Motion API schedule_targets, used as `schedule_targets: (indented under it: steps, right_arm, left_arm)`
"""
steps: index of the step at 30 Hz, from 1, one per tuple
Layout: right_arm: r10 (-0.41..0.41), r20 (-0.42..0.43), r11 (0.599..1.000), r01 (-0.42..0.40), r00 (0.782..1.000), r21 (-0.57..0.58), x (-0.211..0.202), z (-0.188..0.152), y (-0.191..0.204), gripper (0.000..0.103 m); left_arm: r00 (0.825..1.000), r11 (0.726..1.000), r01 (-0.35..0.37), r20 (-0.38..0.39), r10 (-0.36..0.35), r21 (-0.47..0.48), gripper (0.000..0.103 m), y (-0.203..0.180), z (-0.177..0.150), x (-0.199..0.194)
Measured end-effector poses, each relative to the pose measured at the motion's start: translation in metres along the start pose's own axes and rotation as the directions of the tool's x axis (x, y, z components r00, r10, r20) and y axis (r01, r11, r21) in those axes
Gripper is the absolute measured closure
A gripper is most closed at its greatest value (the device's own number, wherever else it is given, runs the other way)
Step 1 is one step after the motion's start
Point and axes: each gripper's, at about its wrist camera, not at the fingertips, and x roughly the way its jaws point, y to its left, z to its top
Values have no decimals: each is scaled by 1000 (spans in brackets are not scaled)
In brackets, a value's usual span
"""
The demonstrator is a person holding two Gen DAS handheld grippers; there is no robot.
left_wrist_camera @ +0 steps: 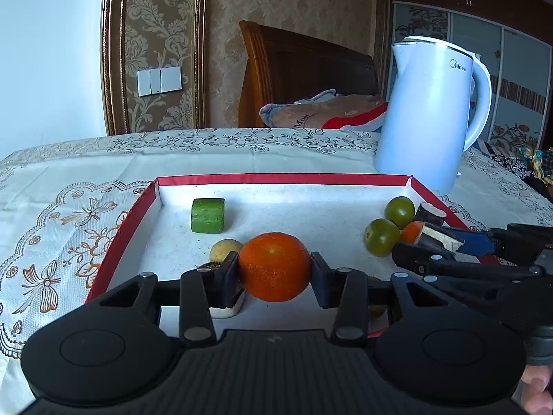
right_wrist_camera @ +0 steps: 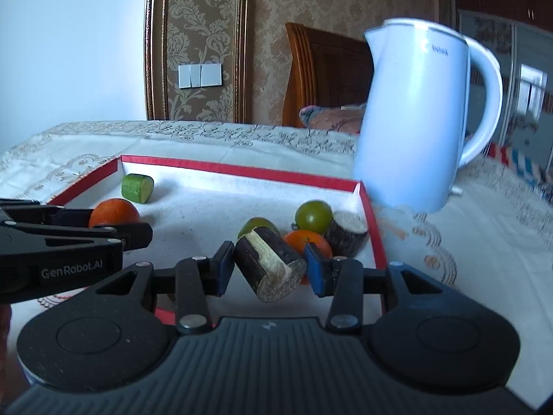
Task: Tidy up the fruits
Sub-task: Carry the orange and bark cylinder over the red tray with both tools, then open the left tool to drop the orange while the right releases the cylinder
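Observation:
My left gripper (left_wrist_camera: 274, 269) is shut on a large orange (left_wrist_camera: 274, 266) and holds it over the near part of the red-rimmed tray (left_wrist_camera: 276, 178). My right gripper (right_wrist_camera: 269, 263) is shut on a dark-skinned sugarcane piece (right_wrist_camera: 269, 264) with pale cut faces, over the tray's right side. In the tray lie a green cucumber chunk (left_wrist_camera: 208, 215), two green tomatoes (left_wrist_camera: 400, 211) (left_wrist_camera: 382, 237), a small orange (right_wrist_camera: 307, 242), a second sugarcane piece (right_wrist_camera: 347, 233) and a small yellow fruit (left_wrist_camera: 224, 249). The right gripper also shows in the left wrist view at the right edge (left_wrist_camera: 449, 245).
A white electric kettle (left_wrist_camera: 430, 114) stands on the patterned tablecloth (left_wrist_camera: 69, 207) just beyond the tray's far right corner. A pale round slice (left_wrist_camera: 226, 309) lies under the left finger. A wooden headboard and pillows sit behind the table.

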Motion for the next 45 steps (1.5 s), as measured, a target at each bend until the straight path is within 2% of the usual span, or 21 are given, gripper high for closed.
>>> schedule_targets:
  steps: [5,13,18,21,25,29,45]
  right_arm:
    - [20,6,1000,-20,1000,19,-8,-3,-1,61]
    - [-10,-27,1000,10,1000,13,2,-1,1,61]
    - [-66,-28,998,66,997,16,10,-1,-4,61]
    - [-55,-33,997,57,998,47,14,2,-11,61]
    - [-77,-26,997,78,997,22,20,3,-4,61]
    - [-74,-27,996,75,997,39,21,4,-6,61]
    - [-73,-44,993,77,996,87,22,-1,-13,61]
  left_arm:
    - [999,999,45,-3,-45,-15,61,2,-2,-7]
    - [998,999,48,-30,-49,-21,61,0,-2,1]
    - [999,999,34,-35,-35,-32,60,4,-3,3]
    - [999,999,17,-44,-18,-44,60,7,-2,8]
    - [998,999,-28,-61,25,-42,61,12,-4,16]
    - [997,997,-21,-75,16,-68,60,17,-3,19]
    - [997,997,-50,-67,47,-54,60,14,-3,20]
